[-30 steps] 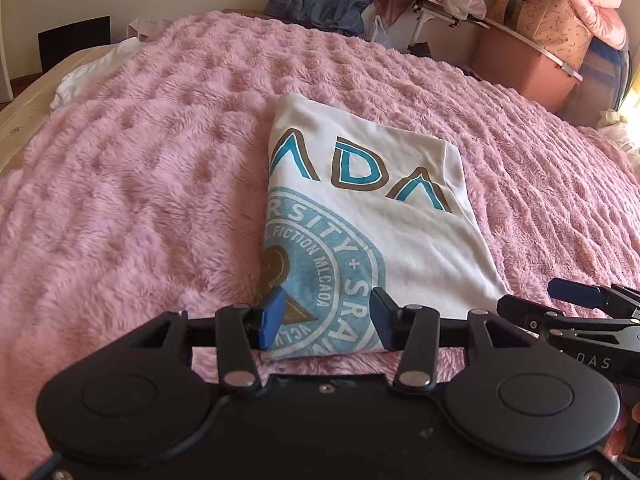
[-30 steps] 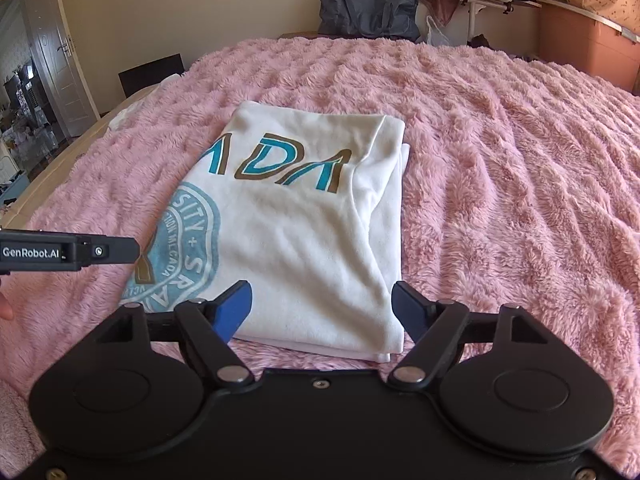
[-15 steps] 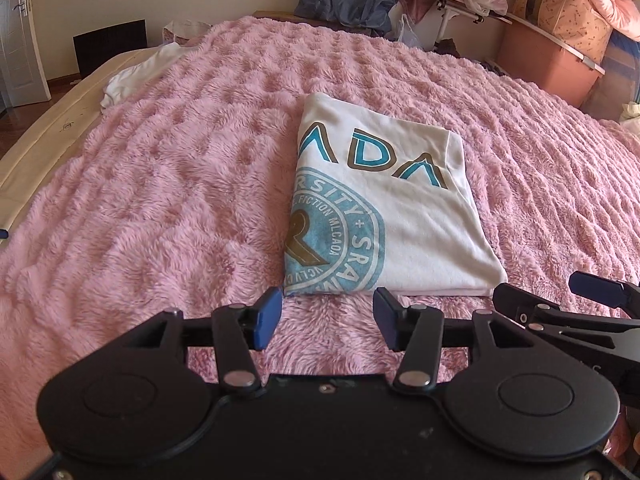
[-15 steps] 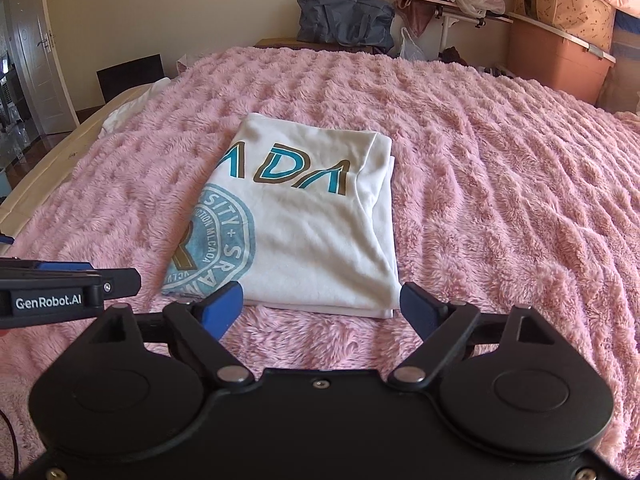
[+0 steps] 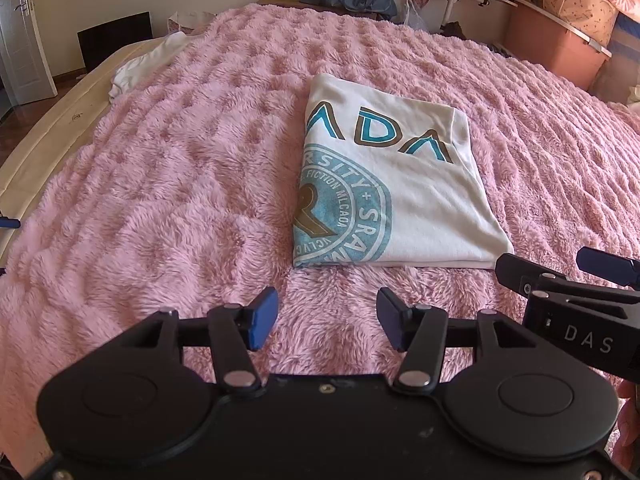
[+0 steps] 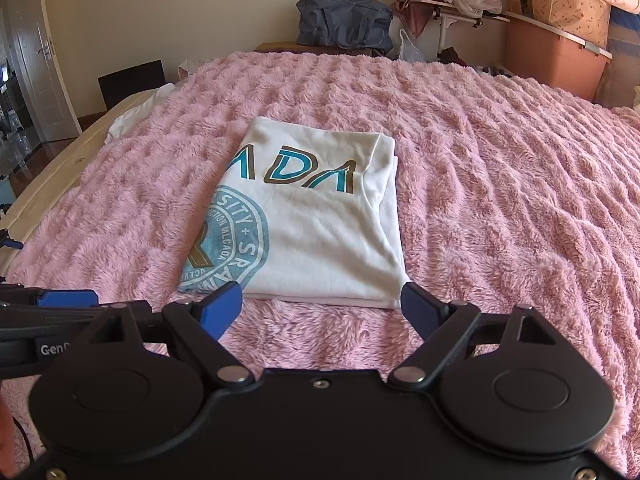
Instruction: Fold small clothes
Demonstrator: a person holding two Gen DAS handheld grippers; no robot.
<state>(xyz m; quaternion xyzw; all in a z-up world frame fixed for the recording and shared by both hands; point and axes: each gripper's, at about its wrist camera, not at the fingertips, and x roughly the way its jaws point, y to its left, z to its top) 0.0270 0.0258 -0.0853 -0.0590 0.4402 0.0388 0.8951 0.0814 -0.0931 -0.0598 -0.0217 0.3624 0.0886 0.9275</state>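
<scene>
Grippers first: I hold my left gripper (image 5: pixel 326 318) and my right gripper (image 6: pixel 320 306) side by side above the near part of the pink blanket (image 5: pixel 160 200), both with fingers spread apart and nothing between them. Neither touches cloth; I judge they sit back like this because the fold in hand looks finished and there is no edge left to carry.

Just beyond the fingertips lies one white T-shirt (image 6: pixel 320 236), folded into a compact rectangle, print side up, with stacked layers showing along its right edge and near hem. It rests flat near the middle of the bed, well clear of the edges, which suits a finished piece left to lie.

Farther off, at the left edge of the bed, one loose white garment (image 5: pixel 148 60) lies rumpled and unfolded; I judge it a likely next item.

Against the far wall: one dark blue bag (image 6: pixel 344 24) and one pink storage bin (image 6: pixel 554 62).

Count: two grippers, one folded shirt, one unfolded garment.
</scene>
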